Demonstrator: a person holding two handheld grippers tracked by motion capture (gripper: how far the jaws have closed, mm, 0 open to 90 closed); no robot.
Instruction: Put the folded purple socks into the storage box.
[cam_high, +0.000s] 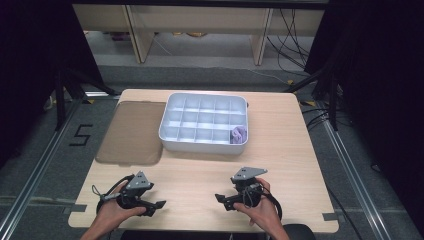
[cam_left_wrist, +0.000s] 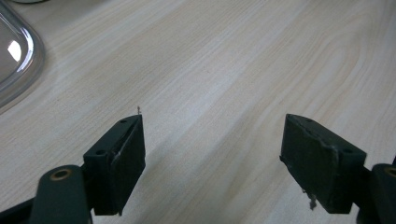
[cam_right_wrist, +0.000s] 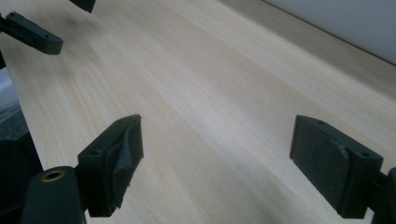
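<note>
A white compartment tray (cam_high: 170, 134) stands at the middle back of the wooden table (cam_high: 290, 165). A small purple item (cam_high: 239, 133) lies in its near right compartment. Near the front edge, my left gripper (cam_high: 156, 207) points right and is open and holds nothing. My right gripper (cam_high: 221, 201) faces it, pointing left, also open and holding nothing. In the left gripper view the left gripper (cam_left_wrist: 212, 129) has its jaws wide apart over bare wood. The right gripper (cam_right_wrist: 217, 129) shows the same in its own view, with the left gripper's jaw tips (cam_right_wrist: 32, 33) farther off.
A translucent brownish lid (cam_high: 131, 132) lies flat left of the tray, overhanging the table's left edge; its rounded corner (cam_left_wrist: 18, 56) appears in the left gripper view. The tray's white wall (cam_right_wrist: 345, 21) is seen in the right gripper view. Bare wood lies between the grippers and the tray.
</note>
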